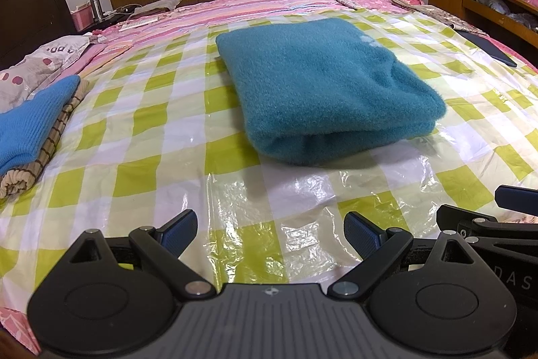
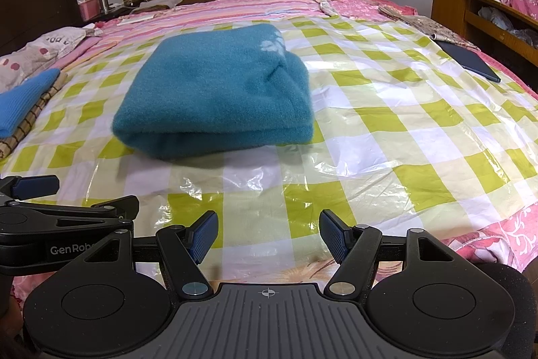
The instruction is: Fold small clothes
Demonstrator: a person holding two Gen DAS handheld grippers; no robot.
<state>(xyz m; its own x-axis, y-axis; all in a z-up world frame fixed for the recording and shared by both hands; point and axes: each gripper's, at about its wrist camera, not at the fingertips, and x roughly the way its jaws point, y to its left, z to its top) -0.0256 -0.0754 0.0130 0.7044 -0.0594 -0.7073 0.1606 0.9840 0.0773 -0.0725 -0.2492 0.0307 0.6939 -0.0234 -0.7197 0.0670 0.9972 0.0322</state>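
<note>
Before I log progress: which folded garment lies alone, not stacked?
The fuzzy teal garment at the middle of the checked sheet. The ribbed blue one at the left edge lies on a brown striped piece.

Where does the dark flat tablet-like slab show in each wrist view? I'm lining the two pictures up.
Left wrist view: the dark flat slab lies at the far right edge, on the bed beyond the checked plastic sheet.
Right wrist view: the slab lies upper right, at the same corner of the sheet.
Shared landmark: the folded teal fleece garment, to the slab's left in both views.
</note>
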